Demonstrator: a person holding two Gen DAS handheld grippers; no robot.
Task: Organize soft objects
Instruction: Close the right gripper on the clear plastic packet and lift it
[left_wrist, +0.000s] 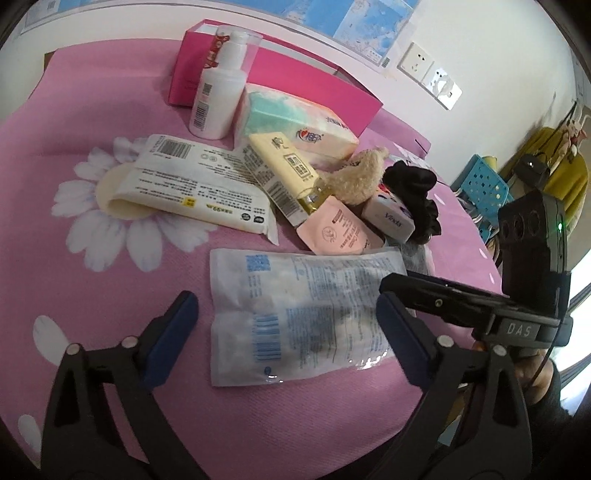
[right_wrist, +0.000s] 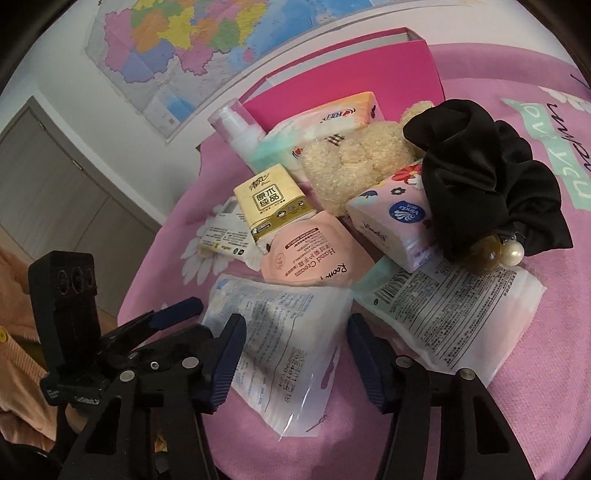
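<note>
Two claws hang over one clear plastic bag of cotton balls (left_wrist: 295, 317) printed in blue, which lies flat on the pink flowered cloth (left_wrist: 110, 110) low in the centre of both views. In the left wrist view we see the left claw (left_wrist: 286, 315) spread wide, its blue-padded fingers (left_wrist: 173, 332) either side of the bag and clear of it. In the right wrist view the right claw (right_wrist: 295, 350) is spread more narrowly; its left finger overlaps the bag's edge, but we cannot tell whether it touches, and the right finger stands clear.

Just above the bag lies a salmon-pink hand cream sachet (right_wrist: 314, 254), touching its upper edge. To the right of the bag in the right wrist view sits a translucent white pouch with black print (right_wrist: 454, 306). Above that we see a small flowered tissue pack (right_wrist: 391, 225) with a black fabric scrunchie (right_wrist: 480, 184) leaning on it. A cream fluffy plush toy (right_wrist: 354, 162) lies behind them, beside a yellow tissue pack (right_wrist: 269, 199). At the upper centre stand a white pump bottle (left_wrist: 218, 99) and a magenta cardboard box (left_wrist: 295, 70).
</note>
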